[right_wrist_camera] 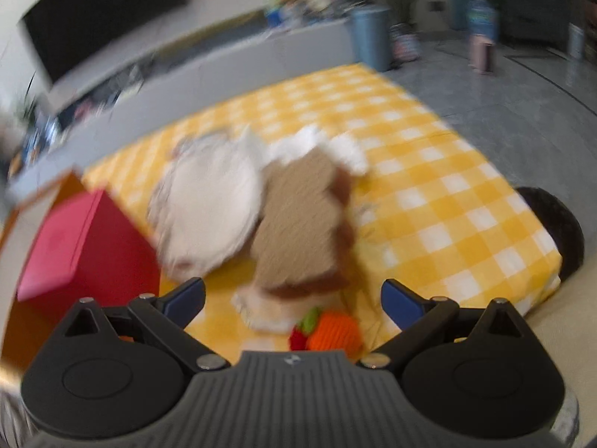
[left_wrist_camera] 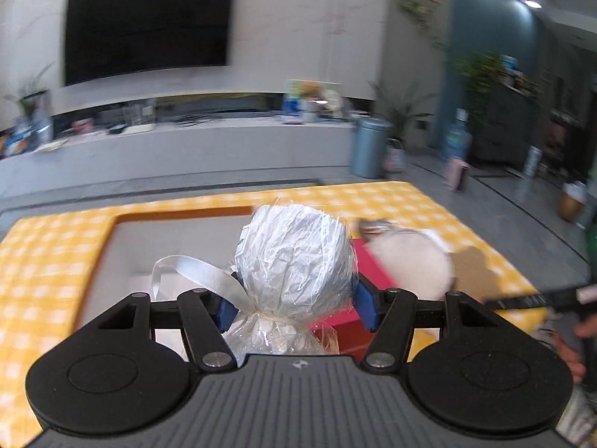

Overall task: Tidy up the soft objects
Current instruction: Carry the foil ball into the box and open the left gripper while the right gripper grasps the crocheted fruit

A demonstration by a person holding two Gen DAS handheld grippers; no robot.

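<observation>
Wrapped ball [left_wrist_camera: 294,254]: a round white soft thing in crinkled clear film, tied at the neck with a white ribbon [left_wrist_camera: 194,272]; it sits between the blue pads of the left tool, lifted above the tray and the red box.
Left tool [left_wrist_camera: 296,300]: pinching the wrapped ball, one pad [left_wrist_camera: 363,304] pressed on each side, the gathered film trailing back toward the camera.
Right tool [right_wrist_camera: 294,300]: spread wide with nothing between the pads; it hangs over the checked cloth, pointing down at the plush pile.
Plush pile: a white plush [right_wrist_camera: 209,205] lies just beside a tan and brown plush [right_wrist_camera: 302,224]; both are blurred, so what they depict is hard to say.
Knitted toy [right_wrist_camera: 328,334]: orange with a green and red part, on the cloth near the right tool's body.
Red box [right_wrist_camera: 63,246]: touching the white plush on its left side, at the tray's edge.
Tray [left_wrist_camera: 179,213]: orange rim, pale grey inside, on the left part of the surface.
Surface [right_wrist_camera: 429,186]: covered in a yellow and white checked cloth.
Background: a dark wall screen [left_wrist_camera: 145,26] above a long grey ledge; a grey bin [left_wrist_camera: 369,147] on the floor.
</observation>
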